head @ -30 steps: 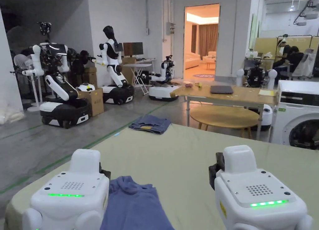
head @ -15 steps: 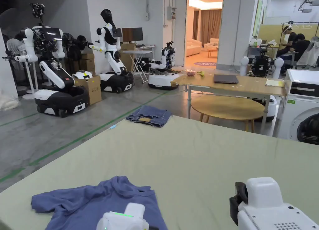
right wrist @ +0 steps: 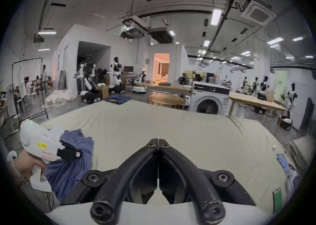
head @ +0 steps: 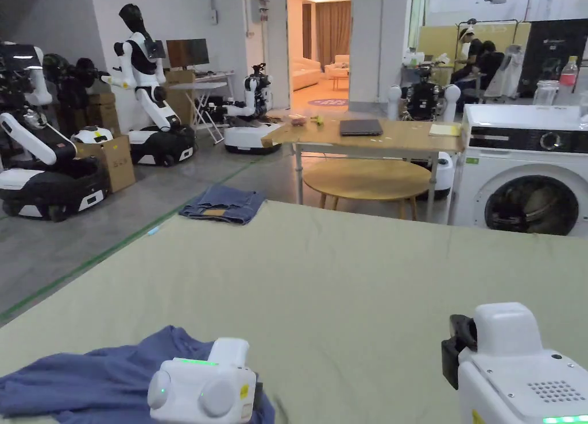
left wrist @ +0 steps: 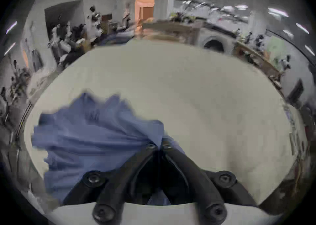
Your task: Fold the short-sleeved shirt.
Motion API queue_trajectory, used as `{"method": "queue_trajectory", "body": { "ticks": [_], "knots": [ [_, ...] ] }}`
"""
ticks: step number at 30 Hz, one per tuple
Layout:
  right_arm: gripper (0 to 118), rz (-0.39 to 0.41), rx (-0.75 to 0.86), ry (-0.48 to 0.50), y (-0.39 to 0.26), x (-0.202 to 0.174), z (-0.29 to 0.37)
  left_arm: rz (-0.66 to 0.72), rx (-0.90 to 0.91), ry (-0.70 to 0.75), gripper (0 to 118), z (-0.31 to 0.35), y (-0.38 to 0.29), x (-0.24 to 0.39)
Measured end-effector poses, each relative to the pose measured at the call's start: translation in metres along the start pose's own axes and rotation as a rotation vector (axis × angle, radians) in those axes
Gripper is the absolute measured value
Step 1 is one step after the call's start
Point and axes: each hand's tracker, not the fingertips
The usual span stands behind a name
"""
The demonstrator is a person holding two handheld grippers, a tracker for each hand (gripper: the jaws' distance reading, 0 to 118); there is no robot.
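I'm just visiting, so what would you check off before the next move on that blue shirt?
1. Left gripper holding the shirt: ok, jaws pinch a fold.
2. Right gripper free: ok, shut on nothing above the bed.
3. Shirt lying flat: not ok, it is bunched and wrinkled.
4. Sleeves and collar found: cannot tell.
5. Room to spread it: ok, bare sheet to the right.

The left tool [head: 252, 393] was lowered from its raised place in the head view to the blue shirt [head: 86, 379] and was closed on a fold of the cloth [left wrist: 158, 140]. The shirt was drawn from a spread lie into a bunched, creased heap. The right tool [right wrist: 158, 141] was dropped lower and moved to the right in the head view [head: 451, 350].
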Motion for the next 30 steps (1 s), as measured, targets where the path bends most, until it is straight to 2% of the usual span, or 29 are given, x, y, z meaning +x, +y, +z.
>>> {"method": "queue_trajectory", "body": {
  "ticks": [4,6,11,14,17,20,22,25,26,27,28,29,30],
  "knots": [
    [0,-0.046,0.018,-0.091,0.003,0.05,0.034,-0.098,0.121,-0.214,0,0.01,0.05,0.081],
    [0,-0.047,0.028,-0.175,0.003,0.078,0.056,-0.175,0.161,-0.314,0,0.033,0.06,0.163],
    [0,-0.067,0.033,-0.33,-0.003,0.146,0.106,-0.347,0.21,-0.568,0,0.067,0.07,0.319],
    [0,-0.071,0.014,-0.411,-0.014,0.182,0.127,-0.471,0.149,-0.559,0,0.048,0.051,0.381],
    [0,-0.074,-0.011,-0.464,-0.027,0.21,0.139,-0.591,-0.051,-0.474,0,-0.015,0.009,0.425],
    [0,-0.107,-0.028,-0.493,-0.038,0.233,0.147,-0.598,-0.182,-0.414,0,-0.067,-0.033,0.442],
    [0,-0.112,-0.036,-0.499,-0.044,0.241,0.149,-0.607,-0.156,-0.396,0,-0.075,-0.043,0.439],
    [0,-0.111,-0.043,-0.494,-0.047,0.24,0.147,-0.545,-0.089,-0.403,3,-0.062,-0.033,0.426],
    [0,-0.113,-0.047,-0.487,-0.047,0.237,0.145,-0.537,-0.058,-0.413,21,-0.054,-0.027,0.42],
    [0,-0.113,-0.047,-0.474,-0.046,0.232,0.144,-0.525,-0.008,-0.415,59,-0.039,-0.019,0.411],
    [0,-0.109,-0.045,-0.463,-0.045,0.227,0.143,-0.515,0.034,-0.411,87,-0.027,-0.011,0.402],
    [0,-0.101,-0.044,-0.446,-0.043,0.22,0.141,-0.499,0.09,-0.411,100,-0.007,-0.003,0.386],
    [0,-0.093,-0.042,-0.427,-0.04,0.212,0.138,-0.474,0.173,-0.399,102,0.017,0.007,0.366]
  ]
}}
